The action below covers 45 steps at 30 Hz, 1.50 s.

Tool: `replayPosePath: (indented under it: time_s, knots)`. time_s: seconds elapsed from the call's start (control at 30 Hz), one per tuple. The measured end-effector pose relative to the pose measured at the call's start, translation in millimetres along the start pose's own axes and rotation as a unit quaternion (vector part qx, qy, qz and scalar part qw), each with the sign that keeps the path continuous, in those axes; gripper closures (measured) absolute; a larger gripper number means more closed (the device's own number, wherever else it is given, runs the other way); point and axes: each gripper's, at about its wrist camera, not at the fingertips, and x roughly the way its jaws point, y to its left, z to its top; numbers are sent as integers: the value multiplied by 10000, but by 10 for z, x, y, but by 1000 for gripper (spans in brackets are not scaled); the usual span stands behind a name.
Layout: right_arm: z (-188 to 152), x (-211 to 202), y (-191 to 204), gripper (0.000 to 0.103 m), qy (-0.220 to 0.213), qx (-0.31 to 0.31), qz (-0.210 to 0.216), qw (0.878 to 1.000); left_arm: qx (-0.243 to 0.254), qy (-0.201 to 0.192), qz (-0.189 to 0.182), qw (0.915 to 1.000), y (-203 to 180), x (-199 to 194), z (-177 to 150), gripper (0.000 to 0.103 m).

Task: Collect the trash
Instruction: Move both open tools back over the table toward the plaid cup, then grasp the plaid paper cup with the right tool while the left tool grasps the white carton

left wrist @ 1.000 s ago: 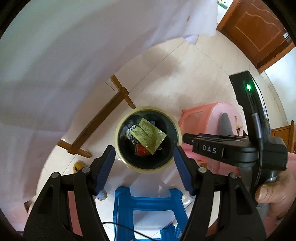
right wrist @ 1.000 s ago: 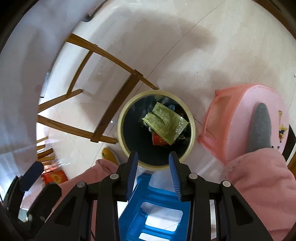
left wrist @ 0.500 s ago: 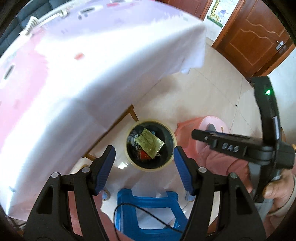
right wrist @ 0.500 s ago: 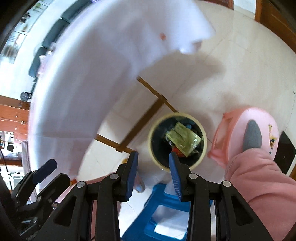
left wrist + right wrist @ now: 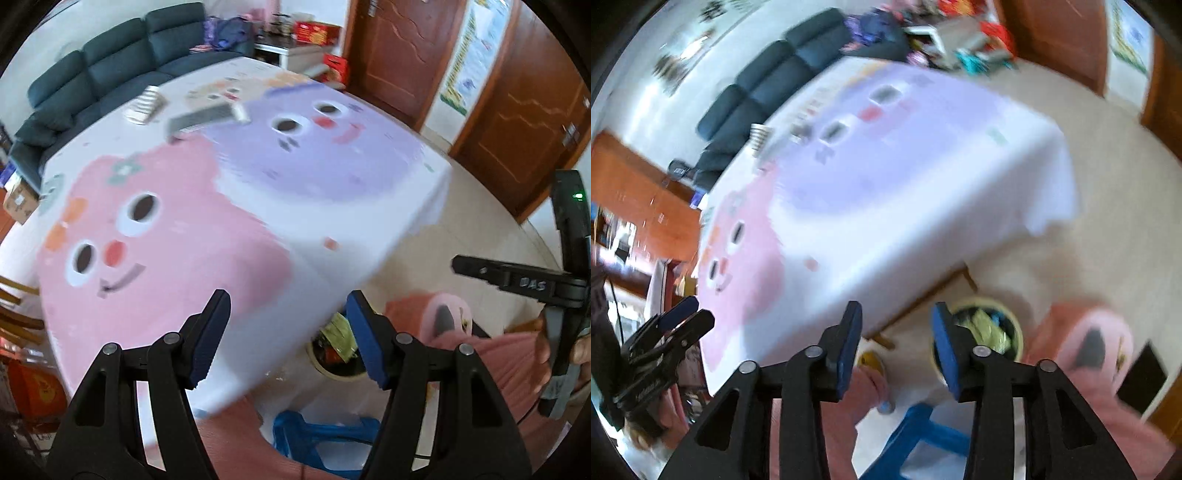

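Step now: btwn pickups, trash bin (image 5: 982,328) on floor, just past surface (image 5: 240,206) corner, already has green crinkly wrapper (image 5: 988,326) + red bits inside.

Left gripper (image 5: 288,336): wide, holds nothing. Right gripper (image 5: 895,347): jaws just been opening, about half wide, nothing btwn them.

Next, my guess: find more trash on surface, reach over, pinch it.

Bin: round, cream rim, dark inside. Surface cloth: soft, pink + purple cartoon faces. Blue plastic stool (image 5: 923,439) near bin. Views blurry.
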Motion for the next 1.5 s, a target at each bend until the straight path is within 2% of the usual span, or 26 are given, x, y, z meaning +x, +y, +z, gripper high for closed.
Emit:
replayPosePath:
  time_s: [0.13,0.37,0.5,0.8,0.93,1.03,1.1,1.17,1.33,1.5]
  knots:
    - [504,-41,593,45,-230,-662,74,9975,-268,-227,271,9990,563,-159,261,41]
    - [1391,287,1454,43,-326,-1284,212,9910,-393,-412,759,9955,1456,-204,888,41]
    - [1895,683,1892,43,-260,-1502,254,9880,-469,-525,1002,9925,1847,-83,1359,41]
    - [2941,2025,2692,43,127,-1653,367,9855,-942,-619,1056,9880,2636,389,2101,41]
    - [3232,2565,2980,43,293,-1612,467,9854,-1230,-554,1099,9847,2993,687,2290,41]
    - [3382,2875,3087,43,257,-1453,502,9878,-1418,-552,1147,9817,3233,875,2380,41]
    - [3496,3084,3152,38,250,-1396,512,9886,-1552,-559,1169,9794,3375,972,2402,41]
    - [3580,3255,3224,34,240,-1480,415,9878,-1687,-551,1145,9774,3514,1065,2409,41]
    - [3761,3641,3327,34,230,-1608,190,9865,-1903,-495,1097,9743,3782,1273,2368,41]
    - [3908,3910,3364,34,154,-1705,206,9850,-1887,-435,1167,9741,3878,1396,2271,41]
